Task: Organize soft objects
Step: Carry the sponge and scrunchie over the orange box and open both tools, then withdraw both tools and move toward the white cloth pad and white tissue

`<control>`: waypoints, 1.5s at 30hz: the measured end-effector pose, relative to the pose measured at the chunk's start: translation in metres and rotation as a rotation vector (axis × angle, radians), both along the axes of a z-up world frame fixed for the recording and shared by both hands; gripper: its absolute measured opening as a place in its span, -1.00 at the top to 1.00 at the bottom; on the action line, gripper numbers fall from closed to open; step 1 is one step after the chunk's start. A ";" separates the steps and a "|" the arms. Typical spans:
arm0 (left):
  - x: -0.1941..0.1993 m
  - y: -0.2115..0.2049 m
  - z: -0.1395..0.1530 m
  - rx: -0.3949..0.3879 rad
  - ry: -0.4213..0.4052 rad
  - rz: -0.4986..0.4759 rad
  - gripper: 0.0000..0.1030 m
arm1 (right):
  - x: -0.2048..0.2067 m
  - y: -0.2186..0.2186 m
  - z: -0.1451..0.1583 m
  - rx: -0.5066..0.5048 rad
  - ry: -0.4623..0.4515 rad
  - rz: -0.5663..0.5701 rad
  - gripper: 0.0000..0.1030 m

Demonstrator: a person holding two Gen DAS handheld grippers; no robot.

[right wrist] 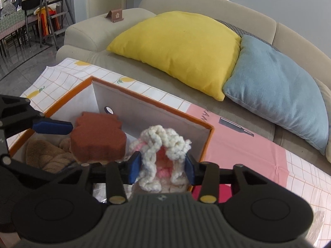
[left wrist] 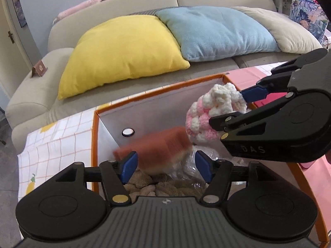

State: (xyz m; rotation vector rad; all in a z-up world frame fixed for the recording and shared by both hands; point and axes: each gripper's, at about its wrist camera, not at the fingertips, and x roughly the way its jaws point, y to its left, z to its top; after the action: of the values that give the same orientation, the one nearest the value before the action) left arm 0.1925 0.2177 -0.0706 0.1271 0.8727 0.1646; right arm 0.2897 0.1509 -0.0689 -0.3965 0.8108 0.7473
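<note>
An orange-rimmed fabric box (left wrist: 157, 92) (right wrist: 157, 103) stands on the table. My left gripper (left wrist: 166, 166) is open over it. A brown toast-shaped plush (left wrist: 159, 148) (right wrist: 97, 138), blurred in the left wrist view, is just beyond its fingers, above the box contents. My right gripper (right wrist: 162, 168) (left wrist: 233, 105) is shut on a pink and white crocheted piece (right wrist: 161, 150) (left wrist: 209, 111) and holds it over the box's right side. Tan plush items (left wrist: 144, 184) (right wrist: 45, 155) and clear plastic wrap (left wrist: 198, 165) lie inside the box.
A beige sofa (left wrist: 144, 2) stands behind the table with a yellow cushion (left wrist: 122, 53) (right wrist: 182, 47) and a blue cushion (left wrist: 217, 31) (right wrist: 279, 91). The table has a checked cloth (left wrist: 58, 140) and a pink sheet (right wrist: 244, 144). Chairs and a ladder (right wrist: 47, 10) stand far left.
</note>
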 end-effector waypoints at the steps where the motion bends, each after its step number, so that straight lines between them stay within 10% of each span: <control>1: -0.001 -0.001 0.002 0.001 -0.009 0.001 -0.60 | -0.001 -0.001 0.002 0.003 0.001 -0.002 0.13; 16: -0.040 -0.020 0.038 -0.022 -0.160 0.101 -0.71 | -0.026 -0.042 0.045 0.091 -0.061 -0.020 -0.25; 31: -0.107 -0.097 0.074 -0.113 -0.352 0.083 -0.72 | -0.103 -0.189 0.073 0.286 -0.087 -0.245 -0.39; 45: -0.118 -0.175 0.040 -0.275 -0.232 -0.008 -0.71 | -0.139 -0.311 0.031 0.232 -0.057 -0.511 -0.41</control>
State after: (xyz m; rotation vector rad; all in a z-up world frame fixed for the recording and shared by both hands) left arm 0.0742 0.0423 -0.0309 -0.1427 0.6556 0.0488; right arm 0.1504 -0.1605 -0.0375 0.0046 0.7212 0.3430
